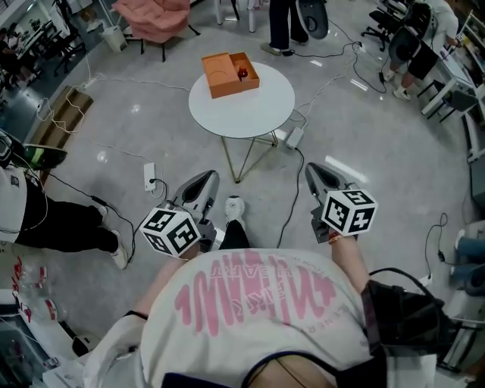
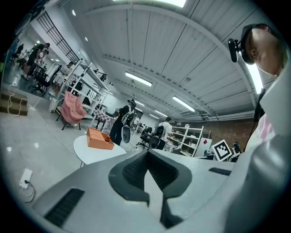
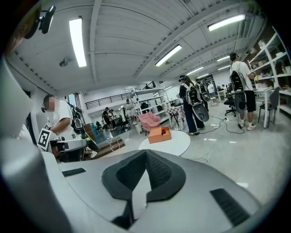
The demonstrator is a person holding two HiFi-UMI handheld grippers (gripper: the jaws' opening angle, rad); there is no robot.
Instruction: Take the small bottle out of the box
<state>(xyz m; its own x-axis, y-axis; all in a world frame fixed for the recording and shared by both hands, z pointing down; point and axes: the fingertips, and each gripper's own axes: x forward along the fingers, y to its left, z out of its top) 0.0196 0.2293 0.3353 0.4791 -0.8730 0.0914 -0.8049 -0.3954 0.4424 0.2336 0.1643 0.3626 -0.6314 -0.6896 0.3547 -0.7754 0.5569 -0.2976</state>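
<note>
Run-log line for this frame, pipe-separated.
stage: pre-reach | left claw: shut, empty | right claw: shut, empty | small bottle: in orange box on white round table, untouched

Round white table (image 1: 254, 114): standing on thin gold legs on grey floor (image 1: 379, 151). Pink chair (image 1: 155, 17): sitting beyond it. White power strip (image 1: 149, 176): lying near the table. Black cable (image 1: 291, 201): trailing across the floor beside it.

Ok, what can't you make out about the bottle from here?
- Head view: the small bottle is only a tiny red speck in the orange box. Shape, cap, and whether it is upright or lying are unclear.
- Both gripper views: the box is distant and the bottle is just a red dot at its wall.
</note>
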